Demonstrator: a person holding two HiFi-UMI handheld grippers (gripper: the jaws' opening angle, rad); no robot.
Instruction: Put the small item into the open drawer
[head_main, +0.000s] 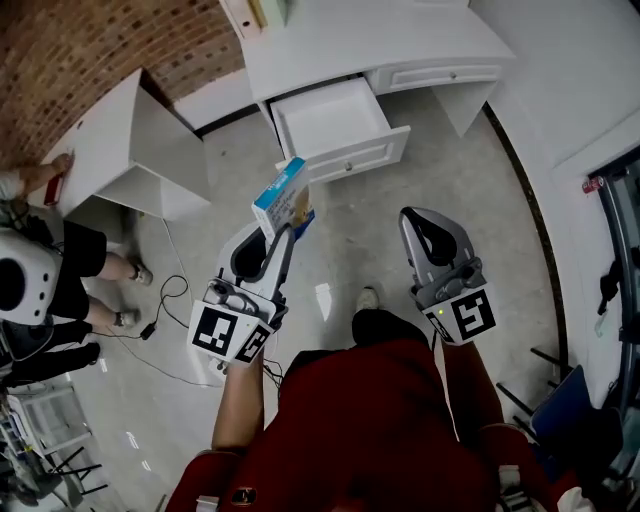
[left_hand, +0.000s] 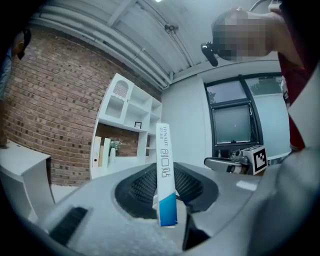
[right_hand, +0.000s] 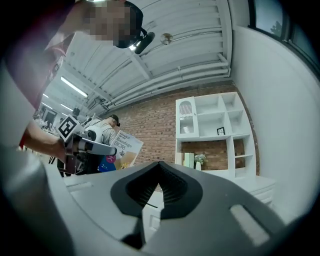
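A small white and blue box (head_main: 283, 198) stands upright between the jaws of my left gripper (head_main: 277, 235), which is shut on its lower end. In the left gripper view the box (left_hand: 164, 150) shows edge-on, clamped between the ribbed pads (left_hand: 145, 187). The open white drawer (head_main: 335, 125) juts out of the white desk (head_main: 340, 40) just beyond the box; the part of its inside that shows is bare. My right gripper (head_main: 430, 240) hangs to the right over the floor, its jaws shut with nothing between them (right_hand: 159, 167). From there the box (right_hand: 122, 147) shows at the left.
A low white table (head_main: 120, 150) stands at the left, with a person (head_main: 40, 280) beside it and a black cable (head_main: 165, 305) on the floor. A brick wall (head_main: 70, 60) and a white shelf unit (right_hand: 215, 130) stand behind. A blue chair (head_main: 570, 410) is at the lower right.
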